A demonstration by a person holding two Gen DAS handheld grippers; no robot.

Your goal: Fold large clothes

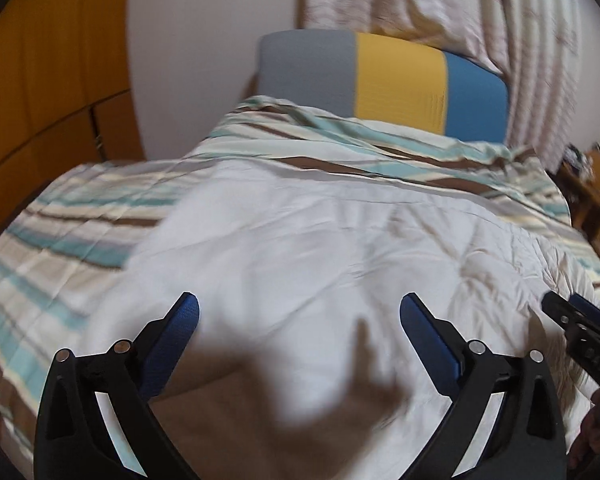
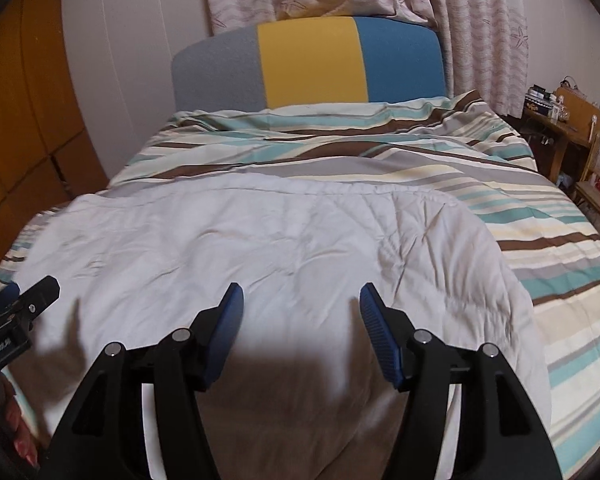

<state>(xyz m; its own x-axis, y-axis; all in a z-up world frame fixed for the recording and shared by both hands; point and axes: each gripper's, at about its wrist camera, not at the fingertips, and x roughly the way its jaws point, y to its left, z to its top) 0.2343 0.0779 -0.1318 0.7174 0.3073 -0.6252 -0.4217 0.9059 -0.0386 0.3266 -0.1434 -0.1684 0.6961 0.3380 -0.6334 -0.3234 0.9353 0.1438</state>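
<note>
Both grippers are hanging over the bed with nothing in them. The left gripper [image 1: 299, 312] has its blue-padded fingers [image 1: 186, 316] spread wide, released, just above the near part of a big white garment [image 1: 320, 240]. The right gripper [image 2: 301, 304] is the same deal, jaws apart, empty, hovering over that same white cloth [image 2: 228, 248], and you can see each gripper poking into the edge of the other's view, so they're side by side. The white piece is spread out fairly flat and wrinkly across the near half of the striped bedspread [image 2: 540, 248], with its far hem running straight across. Past it there's the grey, yellow and blue headboard [image 2: 312, 64], pale curtains [image 2: 480, 32] behind that, and a cluttered wooden desk [image 2: 560, 120] off to the right.
</note>
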